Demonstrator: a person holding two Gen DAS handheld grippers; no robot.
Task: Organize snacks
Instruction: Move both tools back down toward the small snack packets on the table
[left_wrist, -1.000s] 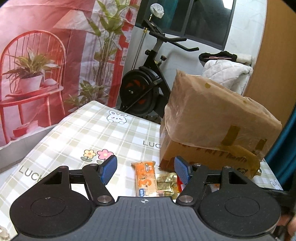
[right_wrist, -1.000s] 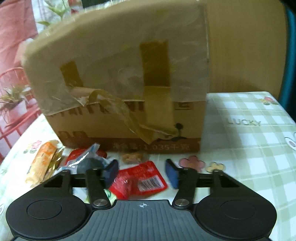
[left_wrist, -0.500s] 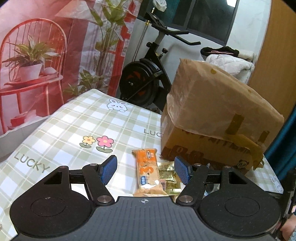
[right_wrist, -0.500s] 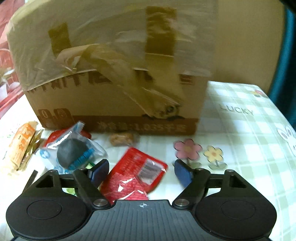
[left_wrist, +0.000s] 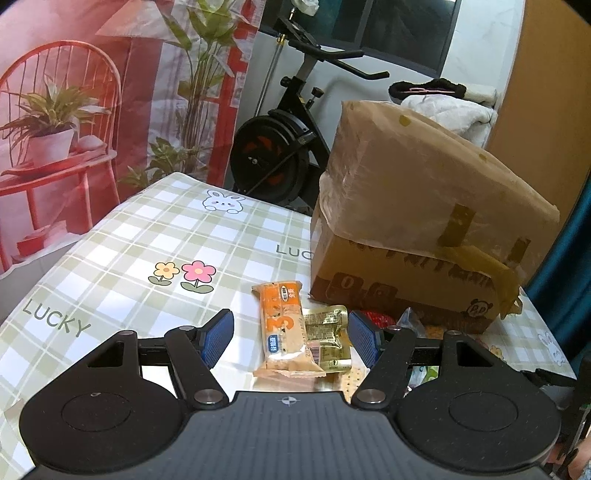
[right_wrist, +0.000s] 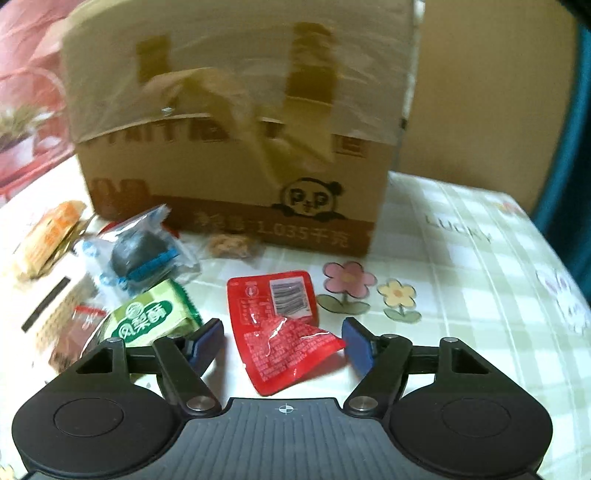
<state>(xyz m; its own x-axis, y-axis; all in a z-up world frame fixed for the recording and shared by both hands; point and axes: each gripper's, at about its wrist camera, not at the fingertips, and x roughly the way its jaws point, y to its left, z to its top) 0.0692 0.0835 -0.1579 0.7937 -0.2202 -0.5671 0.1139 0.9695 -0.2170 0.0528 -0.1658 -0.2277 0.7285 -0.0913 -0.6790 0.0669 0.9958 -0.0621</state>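
Observation:
Several snack packets lie on the checked tablecloth (left_wrist: 122, 254) in front of a taped cardboard box (left_wrist: 417, 229). In the left wrist view an orange biscuit pack (left_wrist: 282, 328) and a gold packet (left_wrist: 328, 338) lie between the fingers of my open, empty left gripper (left_wrist: 291, 336). In the right wrist view a red sachet (right_wrist: 280, 328) lies between the fingers of my open right gripper (right_wrist: 282, 343), untouched. A green packet (right_wrist: 151, 319) and a clear bag with a dark ball (right_wrist: 144, 254) lie to its left. The box (right_wrist: 236, 122) stands behind.
An exercise bike (left_wrist: 288, 147) stands beyond the table's far edge, with a printed red backdrop (left_wrist: 74, 110) to the left. A small brown snack (right_wrist: 231, 245) lies against the box base. A clear packet of brown snack (right_wrist: 74, 338) lies at far left.
Both grippers have pulled back and risen a little. More of the orange pack shows on the left; the red sachet and green packet came into fuller view on the right. Both grippers stay open.

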